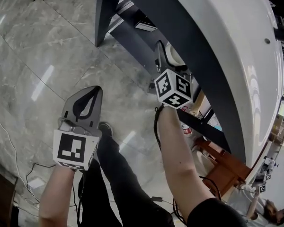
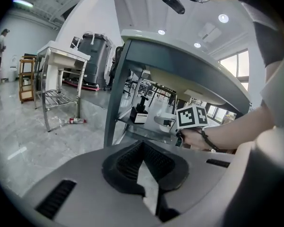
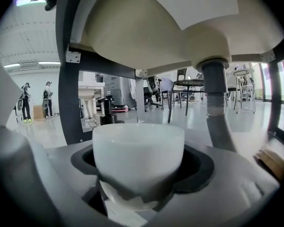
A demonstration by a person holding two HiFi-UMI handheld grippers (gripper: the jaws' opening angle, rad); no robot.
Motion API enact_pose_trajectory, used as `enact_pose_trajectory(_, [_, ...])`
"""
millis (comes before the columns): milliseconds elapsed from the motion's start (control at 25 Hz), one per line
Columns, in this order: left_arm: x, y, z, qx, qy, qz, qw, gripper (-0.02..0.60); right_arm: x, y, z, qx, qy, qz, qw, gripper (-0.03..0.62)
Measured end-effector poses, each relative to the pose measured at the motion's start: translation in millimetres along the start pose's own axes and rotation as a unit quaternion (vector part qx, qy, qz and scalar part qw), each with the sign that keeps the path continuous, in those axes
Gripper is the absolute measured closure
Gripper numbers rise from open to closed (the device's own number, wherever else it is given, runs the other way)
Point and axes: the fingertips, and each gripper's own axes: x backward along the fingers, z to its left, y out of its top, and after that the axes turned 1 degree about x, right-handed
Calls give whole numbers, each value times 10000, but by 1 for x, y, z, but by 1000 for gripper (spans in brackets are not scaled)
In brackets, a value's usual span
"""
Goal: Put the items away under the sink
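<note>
**Reader:** What do the fingers (image 3: 198, 169) of the right gripper (image 3: 139, 173) carry?

**Legend:** A white cup (image 3: 138, 145), upright, with its rim uppermost. The fingers are clamped on its lower body, one dark pad on each side. The base sits down between the pads, and the rim stands clear above them.

**Reader:** Where is the cup relative to the sink?

**Legend:** It is beneath the white basin (image 3: 146, 27), inside the dark grey frame (image 3: 68, 93). In the right gripper view, the corrugated drain hose (image 3: 218, 112) descends to the cup's right. In the head view, the cup sits under the basin's overhanging rim.

**Reader:** And relative to the bench (image 2: 149, 129)?

**Legend:** The left gripper view places the cup over the bench below the basin, near its front edge. A black pump bottle (image 2: 139, 109) stands toward the left end of the bench, apart from the cup. Whether the cup's base touches the bench cannot be told.

**Reader:** What about the left gripper (image 2: 143, 145)?

**Legend:** Its fingers are pressed together at the tips with nothing between them. It is held outside the frame, over the grey marble floor (image 1: 42, 51), well apart from the cup.
</note>
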Motion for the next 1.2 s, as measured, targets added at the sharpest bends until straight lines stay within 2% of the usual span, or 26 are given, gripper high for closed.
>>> enact_pose_trajectory(240, [-10, -5, 7, 75, 8, 74, 9999, 572, -29, -7, -15, 18, -284, 168, 9995, 189])
enact_pose_trajectory(600, [-10, -20, 8, 91, -40, 162, 9998, 572, -36, -12, -14, 649, -516, 146, 9964, 187])
enact_pose_trajectory(800, [-11, -19, 8, 41, -33, 264, 9996, 572, -35, -24, -21, 870, -625, 571, 9926, 186])
enact_pose_trajectory(1040, [2, -21, 4, -121, 3, 93, 9999, 572, -27, -32, -26, 1038, -696, 991, 9872, 185])
enact_pose_trajectory(1200, [8, -25, 1, -194, -46, 185, 9996, 572, -15, -32, -26, 1068, -776, 1068, 9855, 184])
